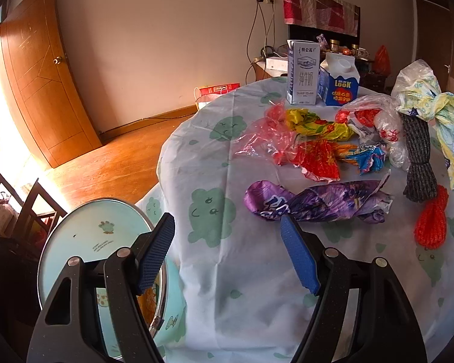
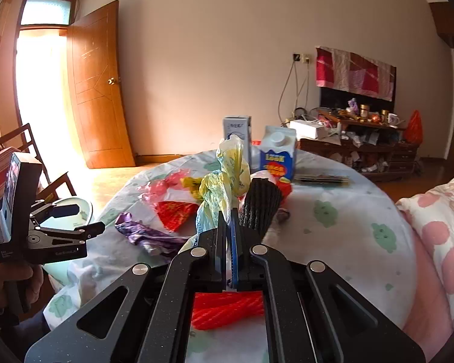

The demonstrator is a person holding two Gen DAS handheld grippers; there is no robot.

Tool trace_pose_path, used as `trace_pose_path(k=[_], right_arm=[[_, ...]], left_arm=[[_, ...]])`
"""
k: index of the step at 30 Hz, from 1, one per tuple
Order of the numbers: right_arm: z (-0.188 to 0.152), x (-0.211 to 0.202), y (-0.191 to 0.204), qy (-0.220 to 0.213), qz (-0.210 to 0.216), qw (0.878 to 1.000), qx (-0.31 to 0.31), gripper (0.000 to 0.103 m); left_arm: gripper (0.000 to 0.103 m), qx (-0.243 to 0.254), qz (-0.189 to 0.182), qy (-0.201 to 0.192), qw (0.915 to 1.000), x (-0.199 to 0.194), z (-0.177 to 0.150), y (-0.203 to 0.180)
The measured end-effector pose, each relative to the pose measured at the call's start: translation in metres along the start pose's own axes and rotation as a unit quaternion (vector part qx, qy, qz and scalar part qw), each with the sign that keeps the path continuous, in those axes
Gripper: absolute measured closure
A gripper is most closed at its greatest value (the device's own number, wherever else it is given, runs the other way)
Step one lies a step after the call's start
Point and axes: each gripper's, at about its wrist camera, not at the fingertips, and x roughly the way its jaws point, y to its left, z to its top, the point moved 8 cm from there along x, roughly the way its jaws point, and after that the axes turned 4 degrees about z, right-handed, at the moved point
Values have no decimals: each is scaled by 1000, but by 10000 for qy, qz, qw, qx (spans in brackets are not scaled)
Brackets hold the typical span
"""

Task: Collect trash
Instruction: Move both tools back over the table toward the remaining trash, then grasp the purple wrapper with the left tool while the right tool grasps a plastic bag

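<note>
My left gripper [image 1: 228,249] is open and empty over the table, just short of a crumpled purple wrapper [image 1: 314,201]. A trash bin with its light blue lid [image 1: 97,242] raised stands below the table's left edge. My right gripper [image 2: 228,227] is shut on a yellow-and-white plastic bag [image 2: 224,181], which also shows in the left wrist view [image 1: 429,103]. Red [image 1: 316,158], yellow [image 1: 314,124] and pink [image 1: 266,134] wrappers lie on the table. A dark knit roll [image 2: 258,205] and a red knit roll [image 2: 227,310] lie by my right gripper.
Two milk cartons, a tall one [image 1: 302,71] and a blue one [image 1: 337,80], stand at the table's far edge. The round table has a pale cloth [image 1: 227,272] with green prints. A wooden chair [image 2: 36,157] and an open door [image 2: 98,87] are to the left.
</note>
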Motion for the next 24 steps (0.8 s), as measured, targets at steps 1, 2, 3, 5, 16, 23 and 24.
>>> trace_pose_path(k=[1,2,3,5,16,23,24], right_arm=[[-2,-5,-8,-28,-127,9999,-1,100],[-4,-9,-16,-45,-241,9997,3,100],[-7,-12,-24,-53,-340,9994,39,100],[-12,-16,-38,-24,-459,9989,106,100],[-37,-10,-44,171,-448,9988,30,100],[-30,-21,-51,15,-615,9981,-1,100],[-30,-23,-54,4,-693,9976,-25,100]], left_arm=[[32,36,-22,14,10000,2,2,-5],[32,61,-57,16,10000,4,5,-10],[32,90,-99,15,9999,5,7,-15],[32,78,-123,36,9999,10,11,-20],[63,389,-576,546,9961,39,-2,-54],[62,162,-495,342,9981,14,2,-40],[49,68,-425,284,9987,8,5,-36]])
